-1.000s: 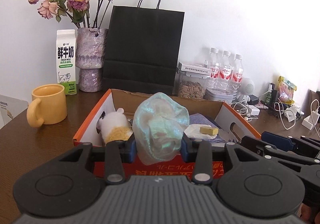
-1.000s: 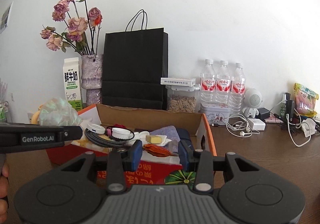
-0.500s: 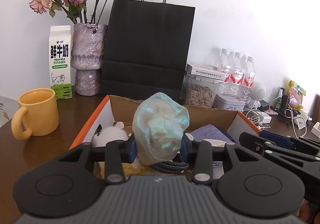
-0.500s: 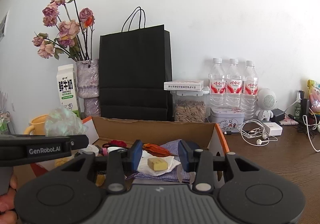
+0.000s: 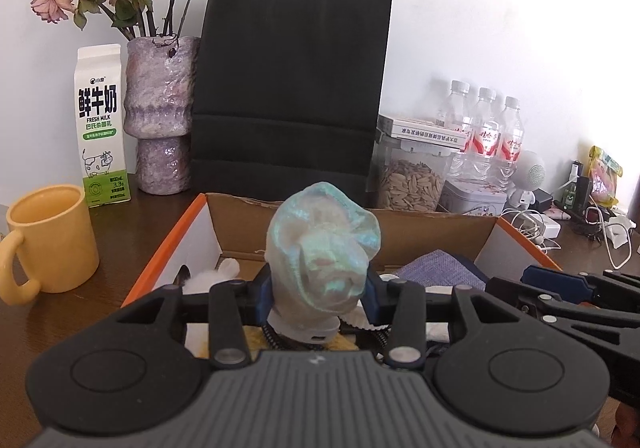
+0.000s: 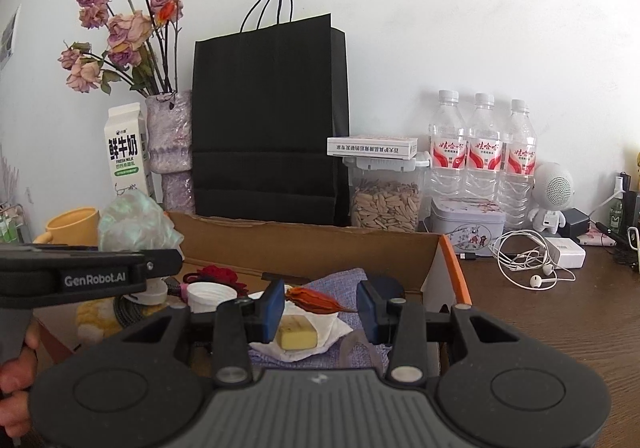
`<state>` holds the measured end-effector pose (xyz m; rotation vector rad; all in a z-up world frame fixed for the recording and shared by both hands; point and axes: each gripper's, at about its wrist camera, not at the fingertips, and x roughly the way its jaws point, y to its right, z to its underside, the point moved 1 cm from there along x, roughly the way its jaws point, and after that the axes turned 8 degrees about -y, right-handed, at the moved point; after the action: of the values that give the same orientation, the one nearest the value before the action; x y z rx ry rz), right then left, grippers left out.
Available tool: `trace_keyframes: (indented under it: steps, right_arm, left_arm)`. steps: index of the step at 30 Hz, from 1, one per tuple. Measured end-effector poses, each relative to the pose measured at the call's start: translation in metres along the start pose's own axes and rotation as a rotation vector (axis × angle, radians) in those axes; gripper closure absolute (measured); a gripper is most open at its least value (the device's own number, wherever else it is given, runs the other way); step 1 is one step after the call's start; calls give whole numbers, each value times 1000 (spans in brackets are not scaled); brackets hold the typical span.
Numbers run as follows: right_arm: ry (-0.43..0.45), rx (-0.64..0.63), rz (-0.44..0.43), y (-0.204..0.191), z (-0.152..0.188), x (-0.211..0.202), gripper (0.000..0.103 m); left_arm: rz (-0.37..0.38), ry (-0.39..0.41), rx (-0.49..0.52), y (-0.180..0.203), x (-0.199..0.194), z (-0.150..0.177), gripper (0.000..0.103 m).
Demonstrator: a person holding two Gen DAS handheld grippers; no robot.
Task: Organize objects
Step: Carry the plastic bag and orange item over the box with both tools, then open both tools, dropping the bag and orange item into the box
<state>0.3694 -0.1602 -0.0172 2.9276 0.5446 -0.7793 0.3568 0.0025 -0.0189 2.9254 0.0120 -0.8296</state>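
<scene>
My left gripper (image 5: 318,296) is shut on an iridescent green-white flower-shaped lamp (image 5: 322,252) with a grey base and holds it over the open cardboard box (image 5: 176,236). The lamp also shows at the left of the right wrist view (image 6: 136,222). My right gripper (image 6: 320,306) is open and empty above the box (image 6: 450,268), over a yellow block (image 6: 296,334) on white tissue, an orange dried pod (image 6: 316,298) and a blue-purple cloth (image 6: 340,278). A white plush toy (image 5: 212,276) lies in the box's left corner.
A yellow mug (image 5: 48,236), milk carton (image 5: 102,120), vase of dried roses (image 5: 160,108) and black paper bag (image 5: 292,88) stand behind the box. A seed jar (image 6: 386,200), water bottles (image 6: 482,152), tin, small speaker and earphone cables (image 6: 524,264) lie to the right.
Both grippers have moved forward over the box. The left one still holds the lamp; the box contents now lie under and between the fingers.
</scene>
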Motion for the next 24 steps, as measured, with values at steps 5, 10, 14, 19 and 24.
trace_keyframes:
  steps: [5, 10, 14, 19, 24]
  right_arm:
    - [-3, -7, 30, -3, 4, -3, 35]
    - [12, 10, 48, 0, 4, -5, 0]
    - [6, 12, 47, 1, 5, -4, 0]
    - [12, 17, 46, 2, 5, -4, 0]
    - [13, 16, 45, 1, 6, -4, 0]
  left_arm:
    - [-23, 35, 11, 0, -6, 3, 15]
    - [-40, 92, 4, -1, -14, 2, 0]
    - [-47, 79, 5, 0, -11, 3, 0]
    - [-56, 71, -2, -2, -9, 5, 0]
    - [-59, 70, -4, -2, -9, 6, 0]
